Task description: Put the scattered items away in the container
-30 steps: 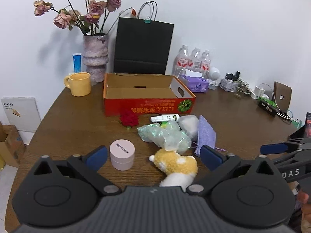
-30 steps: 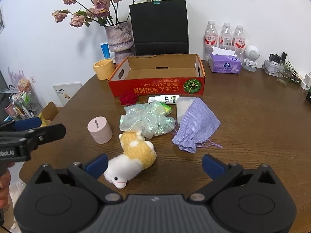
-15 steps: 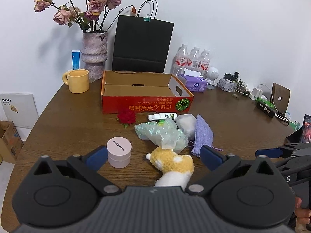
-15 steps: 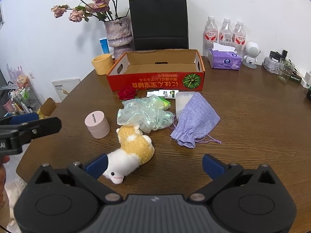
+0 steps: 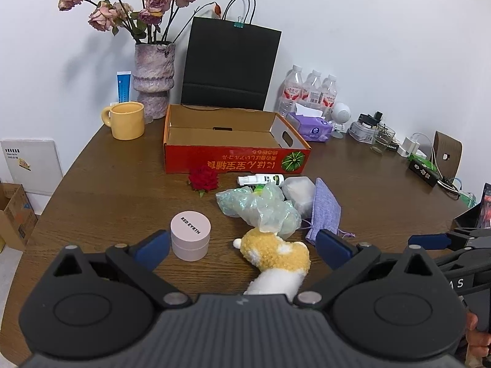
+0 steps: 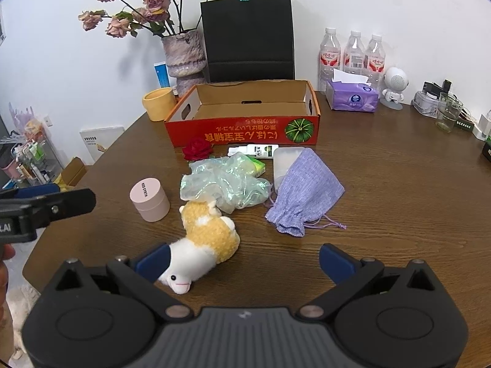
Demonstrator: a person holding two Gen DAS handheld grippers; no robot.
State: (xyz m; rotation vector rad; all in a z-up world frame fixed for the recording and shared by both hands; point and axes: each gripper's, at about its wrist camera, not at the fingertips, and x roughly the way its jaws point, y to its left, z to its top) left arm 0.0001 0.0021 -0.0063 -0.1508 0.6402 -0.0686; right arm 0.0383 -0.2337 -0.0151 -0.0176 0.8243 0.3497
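Note:
An open red cardboard box (image 5: 236, 161) (image 6: 242, 133) stands at the back of the brown table with nothing showing inside. In front of it lie a red rose (image 5: 203, 178) (image 6: 197, 149), a white spray bottle (image 5: 260, 179) (image 6: 254, 150), a crumpled clear-green bag (image 5: 260, 207) (image 6: 225, 184), a translucent white case (image 5: 297, 190), a purple drawstring pouch (image 5: 325, 211) (image 6: 303, 190), a pink round jar (image 5: 191, 235) (image 6: 149, 195) and a yellow-and-white plush toy (image 5: 274, 260) (image 6: 204, 245). My left gripper (image 5: 243, 245) hovers open just before the plush. My right gripper (image 6: 244, 259) is open, its left finger beside the plush's head.
A yellow mug (image 5: 126, 120), a vase of dried roses (image 5: 153, 76), a black paper bag (image 5: 230, 64), water bottles (image 6: 353, 55), a purple tissue pack (image 6: 351, 99), a small white robot figure (image 6: 396, 87) and a glass (image 6: 448, 116) line the back edge. Cables and chargers (image 5: 423, 162) lie far right.
Both grippers have pulled back and risen slightly, so the items sit a little farther off. Nothing on the table moved and both stay open.

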